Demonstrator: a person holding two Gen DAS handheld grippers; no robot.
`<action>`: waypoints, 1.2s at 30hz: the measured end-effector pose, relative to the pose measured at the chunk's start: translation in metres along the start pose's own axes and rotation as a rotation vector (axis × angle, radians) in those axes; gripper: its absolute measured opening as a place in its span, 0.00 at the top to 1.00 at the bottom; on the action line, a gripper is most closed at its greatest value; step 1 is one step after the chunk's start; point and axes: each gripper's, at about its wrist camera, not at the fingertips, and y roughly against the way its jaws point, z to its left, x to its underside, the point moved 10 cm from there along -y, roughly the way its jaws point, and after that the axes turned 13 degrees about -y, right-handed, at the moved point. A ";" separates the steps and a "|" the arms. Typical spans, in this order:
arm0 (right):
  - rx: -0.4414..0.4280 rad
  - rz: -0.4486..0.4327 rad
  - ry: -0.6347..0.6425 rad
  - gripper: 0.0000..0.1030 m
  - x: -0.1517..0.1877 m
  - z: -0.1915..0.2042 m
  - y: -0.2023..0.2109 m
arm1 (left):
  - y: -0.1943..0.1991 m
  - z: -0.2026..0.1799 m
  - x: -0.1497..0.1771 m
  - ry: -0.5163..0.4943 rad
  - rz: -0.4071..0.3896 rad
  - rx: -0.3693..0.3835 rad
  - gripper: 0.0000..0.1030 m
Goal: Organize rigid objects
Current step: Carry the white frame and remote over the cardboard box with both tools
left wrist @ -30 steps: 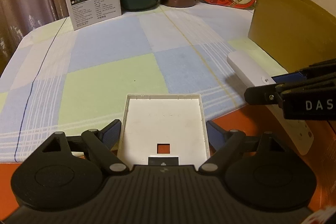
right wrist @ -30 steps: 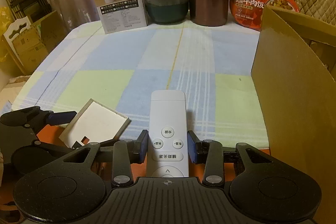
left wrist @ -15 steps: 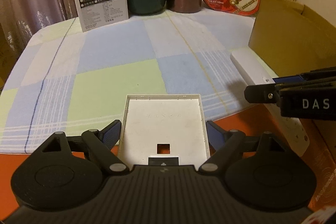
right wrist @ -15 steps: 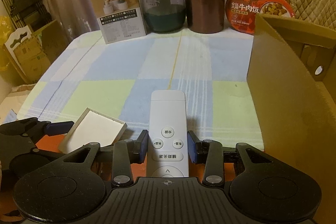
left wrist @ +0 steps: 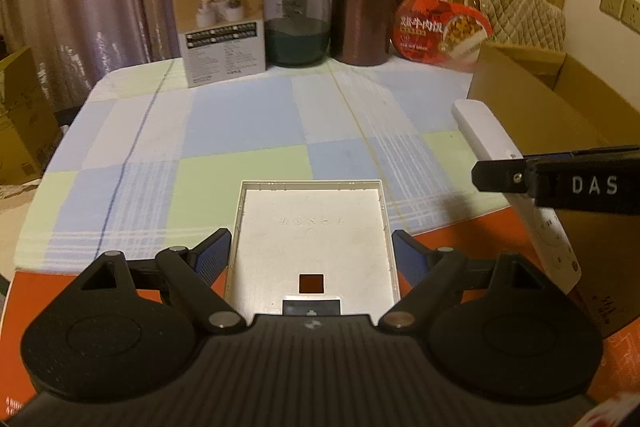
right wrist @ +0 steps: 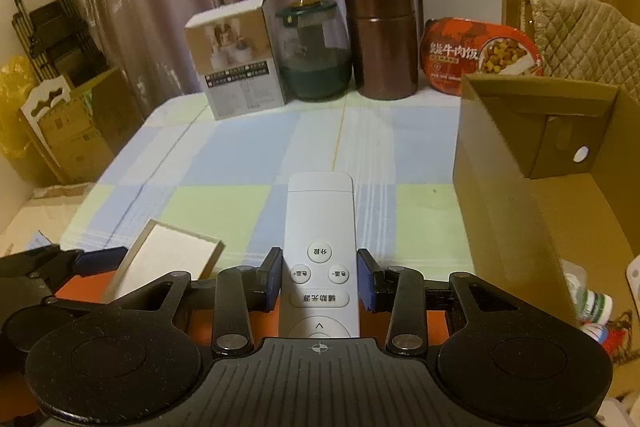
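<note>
Hand-held gripper [right wrist: 319, 279], right, tilted downward, clamps the white remote [right wrist: 320, 247].

Your table [right wrist: 248, 155]: cloth of pale blue, green, white checks. Along far edge you have white-and-tan product carton [right wrist: 236, 59], dark green glass jar [right wrist: 314, 55], brown metal canister [right wrist: 382, 39], red oval meal tray [right wrist: 480, 53] propped up. At right edge, open brown cardboard box [right wrist: 516, 163]. Near edge, orange flat surface [left wrist: 472, 239] shows.

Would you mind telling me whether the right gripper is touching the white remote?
Touching. The right wrist view shows the right gripper with both blue pads pressed flat against the sides of the white remote, with no gap on either side.
</note>
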 end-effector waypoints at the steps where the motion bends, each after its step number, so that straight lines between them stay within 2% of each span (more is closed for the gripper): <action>1: -0.004 -0.009 -0.001 0.66 -0.002 0.001 0.005 | 0.004 0.000 0.000 0.005 -0.002 -0.003 0.20; 13: -0.039 -0.076 0.008 0.66 0.001 0.015 0.068 | 0.055 -0.007 -0.002 0.053 -0.047 -0.015 0.20; 30: -0.031 -0.164 0.020 0.66 -0.004 -0.003 0.125 | 0.077 -0.035 -0.008 0.027 -0.080 0.009 0.20; 36: -0.014 -0.214 0.014 0.66 -0.015 -0.015 0.140 | 0.082 -0.049 -0.019 0.025 -0.105 0.046 0.20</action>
